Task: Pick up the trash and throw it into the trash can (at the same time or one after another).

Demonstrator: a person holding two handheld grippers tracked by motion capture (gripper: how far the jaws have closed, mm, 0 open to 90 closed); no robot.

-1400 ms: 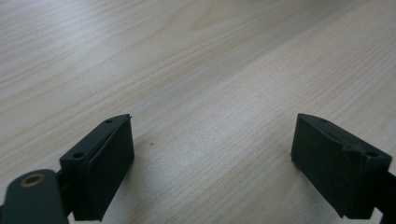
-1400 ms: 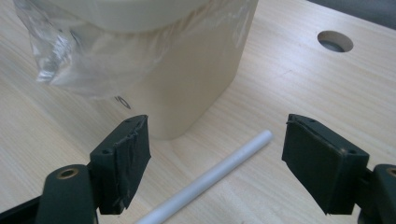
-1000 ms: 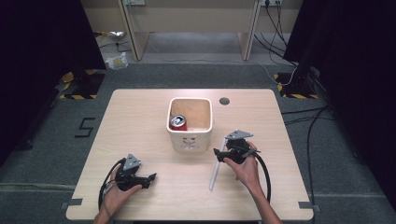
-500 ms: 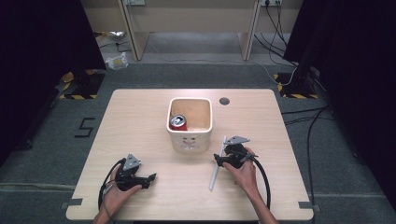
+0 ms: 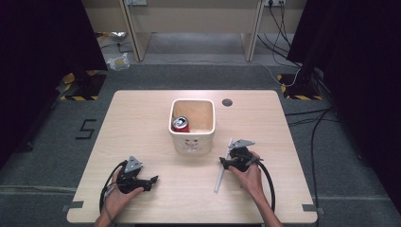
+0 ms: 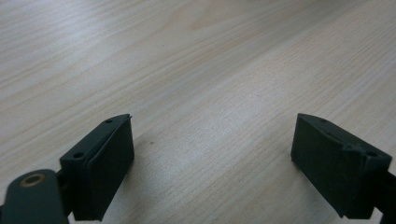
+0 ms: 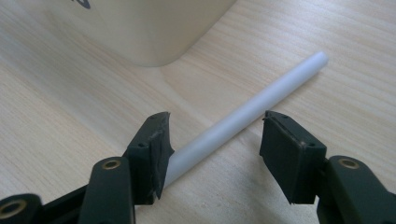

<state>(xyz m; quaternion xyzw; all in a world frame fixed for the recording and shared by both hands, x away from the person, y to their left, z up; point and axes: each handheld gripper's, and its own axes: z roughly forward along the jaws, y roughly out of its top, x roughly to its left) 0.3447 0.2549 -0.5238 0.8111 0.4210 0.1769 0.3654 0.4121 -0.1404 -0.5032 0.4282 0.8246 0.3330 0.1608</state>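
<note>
The right gripper [image 5: 226, 162] sits low on the tabletop [image 5: 142, 118], jaws parted either side of a white tube [image 5: 220, 175] that lies flat on the wood. In the right gripper view the tube [image 7: 252, 112] runs on a slant between the two black jaws: the left jaw is right up against it, the right jaw stands just clear, so nothing is clamped. The right gripper [image 7: 212, 144] is released, straddling the tube rather than holding it.

Just beyond the tube's far end stands the cream bin [image 5: 192, 140], its rounded corner [image 7: 154, 32] near in the right gripper view but apart from the tube. From the high view, a red can [image 5: 180, 124] lies inside the bin against its left wall.

Over on the other side, the left gripper [image 5: 150, 180] rests on the tabletop near the front edge, well apart from bin and tube. In its own view the left gripper [image 6: 212, 154] has its jaws spread wide over bare wood grain [image 6: 201, 70], gripping nothing.
</note>
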